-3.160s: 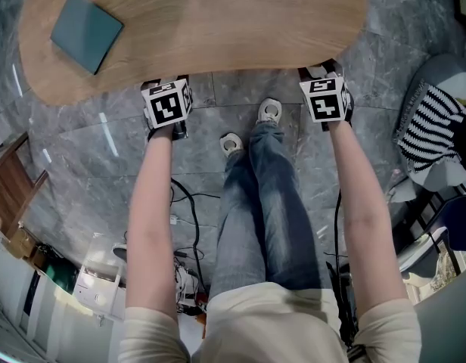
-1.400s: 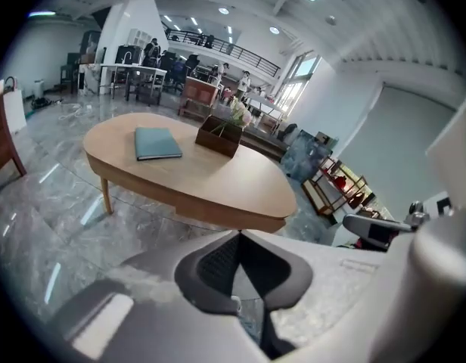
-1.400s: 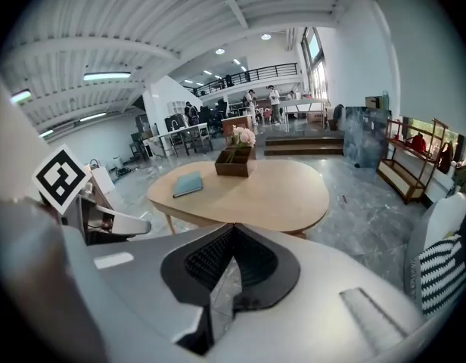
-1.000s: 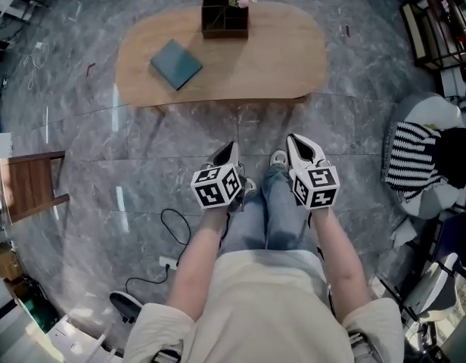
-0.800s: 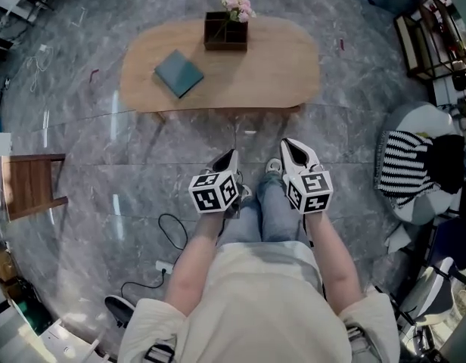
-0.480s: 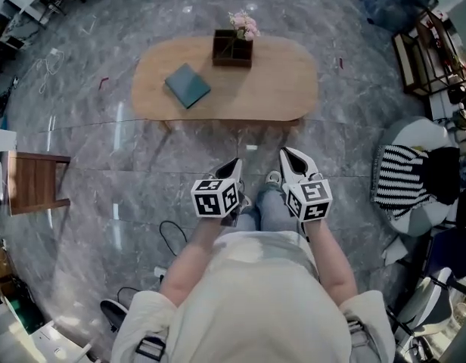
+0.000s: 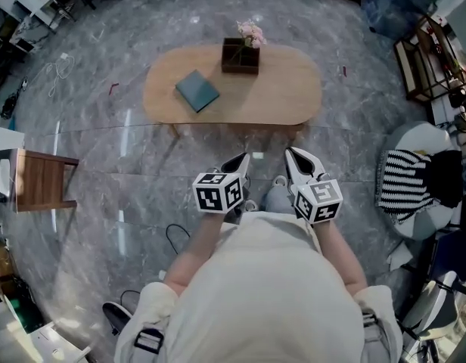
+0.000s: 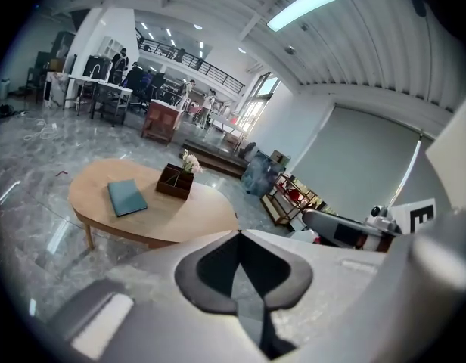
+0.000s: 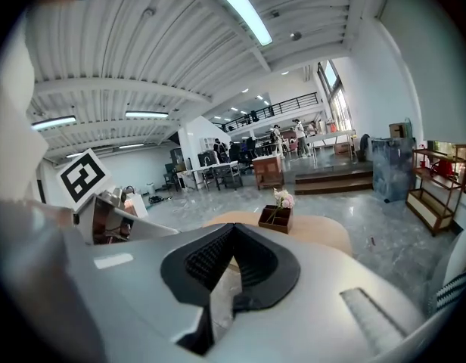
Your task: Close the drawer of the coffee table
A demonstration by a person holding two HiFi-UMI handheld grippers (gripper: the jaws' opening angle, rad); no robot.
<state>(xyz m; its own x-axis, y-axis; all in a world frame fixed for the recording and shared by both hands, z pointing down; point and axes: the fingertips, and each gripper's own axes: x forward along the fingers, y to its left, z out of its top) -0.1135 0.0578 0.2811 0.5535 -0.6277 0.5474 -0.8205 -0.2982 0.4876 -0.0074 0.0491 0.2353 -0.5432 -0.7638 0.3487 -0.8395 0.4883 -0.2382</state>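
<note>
No words, numbers or brand names can be read anywhere. The only signs are black-and-white square code patterns, which are blocks rather than letters. One set is on the left cube (image 7: 218, 193), fixed to the left tool (image 7: 240, 161). Another is on the right cube (image 7: 318, 201), fixed to the right tool (image 7: 293, 156). Both cubes are on the near side of the bench (image 7: 286, 97), well apart from it. In the left gripper view, part of one pattern shows on the right cube (image 8: 424, 216), to the right of the bench. In the right gripper view, a whole pattern shows on the left cube (image 9: 83, 176), to the left of the bench.
</note>
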